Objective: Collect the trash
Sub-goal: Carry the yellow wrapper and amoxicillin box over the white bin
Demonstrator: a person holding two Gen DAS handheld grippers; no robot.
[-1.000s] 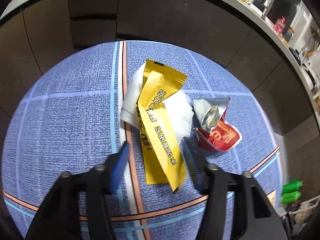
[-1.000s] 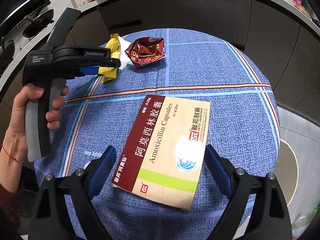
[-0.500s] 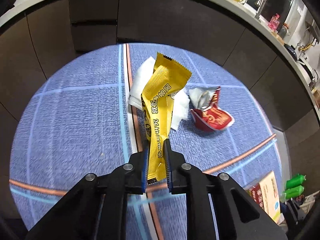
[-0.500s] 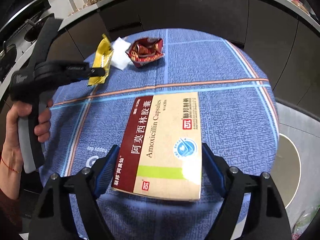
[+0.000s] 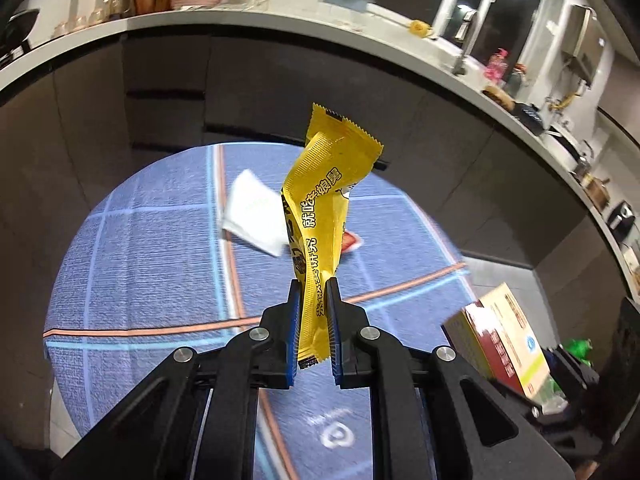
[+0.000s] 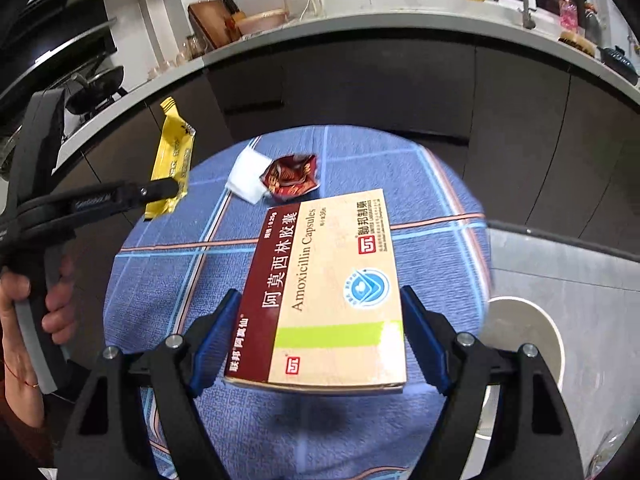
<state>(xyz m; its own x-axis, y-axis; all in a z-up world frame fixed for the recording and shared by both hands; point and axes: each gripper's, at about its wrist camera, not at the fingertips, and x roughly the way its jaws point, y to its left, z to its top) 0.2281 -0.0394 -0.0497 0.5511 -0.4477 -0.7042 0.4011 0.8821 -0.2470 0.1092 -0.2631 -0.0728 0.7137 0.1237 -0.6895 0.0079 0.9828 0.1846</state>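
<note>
Both claws have their pick and the step in hand looks like the lift-off, with the carry to a bin to come. The left claw (image 5: 313,300) is pressed together on the lower end of a yellow wrapper (image 5: 326,216), which stands up and ahead of its tips, clear of the blue cloth-covered table (image 5: 132,264). The right claw (image 6: 320,334) is spread wide yet clamped on a flat medicine box (image 6: 328,292); both pads meet the box's long edges, and the box juts forward from the tips and appears raised off the cloth. Beyond and below both claws, a white tissue (image 6: 248,176) and a red crumpled wrapper (image 6: 292,176) lie touching on the table, not yet collected. Both claws point downward at a slant; the person's left hand (image 6: 24,312) grips the handle. No bin is surely identifiable, so the next move calls for finding one.
</note>
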